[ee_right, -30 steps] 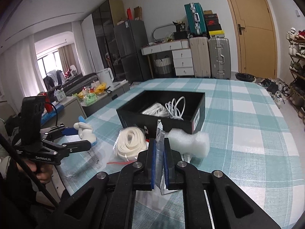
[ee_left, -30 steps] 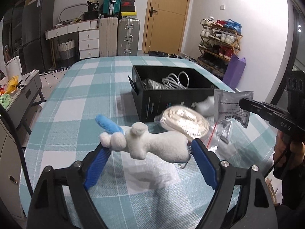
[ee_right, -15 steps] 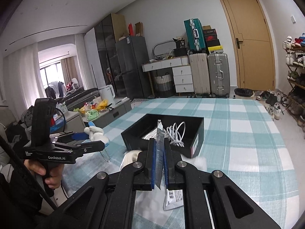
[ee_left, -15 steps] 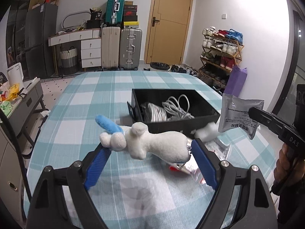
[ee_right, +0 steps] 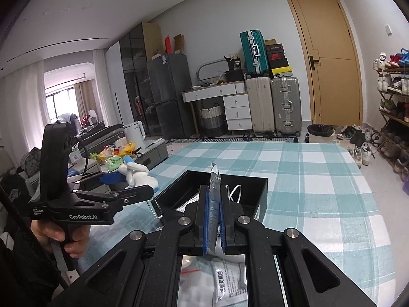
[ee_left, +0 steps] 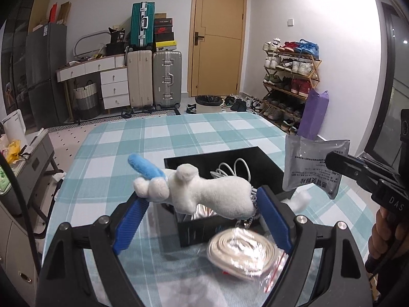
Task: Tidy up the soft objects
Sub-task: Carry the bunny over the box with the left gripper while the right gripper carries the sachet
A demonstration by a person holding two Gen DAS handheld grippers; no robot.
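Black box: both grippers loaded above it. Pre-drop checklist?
1. Left gripper shut on plush toy: ok.
2. Right gripper shut on grey pouch: ok.
3. Black box open on top: ok.
4. Free room inside beside white cable: cannot tell.
5. Toy's metal chain free of the gripper: cannot tell.
6. Bagged strap coil outside the box, not blocking: ok.

— What lies straight beyond the claw?
— A tan door (ee_left: 219, 35) in a white wall, with upright suitcases (ee_left: 154, 78) and a white drawer desk (ee_left: 102, 76) to its left.
— And off to the claw's right?
— A wooden shoe rack (ee_left: 291, 76), shoes spilling onto the pale floor.
— Far left?
— A dark fridge (ee_right: 168, 94), then a curtained window (ee_right: 64, 99) glowing with daylight.
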